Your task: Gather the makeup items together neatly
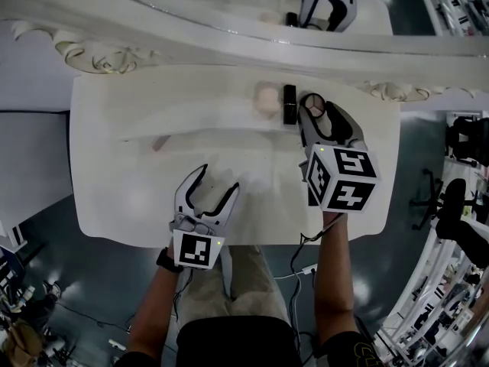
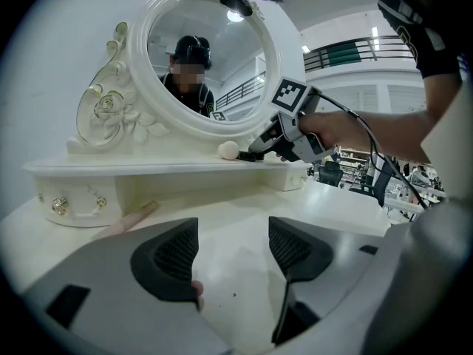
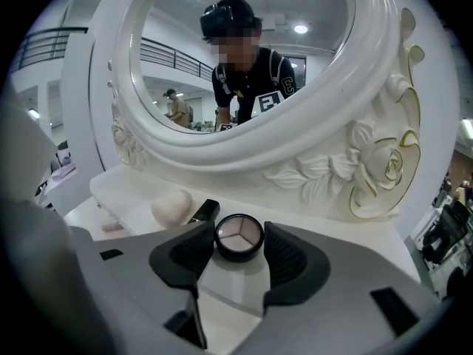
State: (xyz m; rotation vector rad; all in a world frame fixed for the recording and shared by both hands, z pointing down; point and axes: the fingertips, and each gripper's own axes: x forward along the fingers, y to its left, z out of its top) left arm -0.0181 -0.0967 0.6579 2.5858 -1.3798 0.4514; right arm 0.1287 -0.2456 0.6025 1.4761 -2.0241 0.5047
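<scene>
On the vanity's raised shelf [image 1: 183, 90] a beige sponge [image 1: 267, 98] lies next to a black tube [image 1: 289, 104]. Just right of the tube is a round black eyeshadow compact [image 1: 312, 102], and my right gripper [image 1: 315, 108] is shut on it. In the right gripper view the compact [image 3: 239, 235] sits between the two pads, with the sponge [image 3: 171, 207] and tube [image 3: 205, 211] behind on the left. A pink stick [image 1: 160, 142] lies on the lower tabletop under the shelf's edge. My left gripper [image 1: 218, 180] hovers open and empty over the tabletop, and its own view shows the stick [image 2: 133, 217] ahead on the left.
A big oval mirror [image 3: 236, 58] in an ornate white frame rises directly behind the shelf. The white tabletop [image 1: 122, 197] ends close to the person's legs. Office chairs [image 1: 458, 205] stand on the floor at the right.
</scene>
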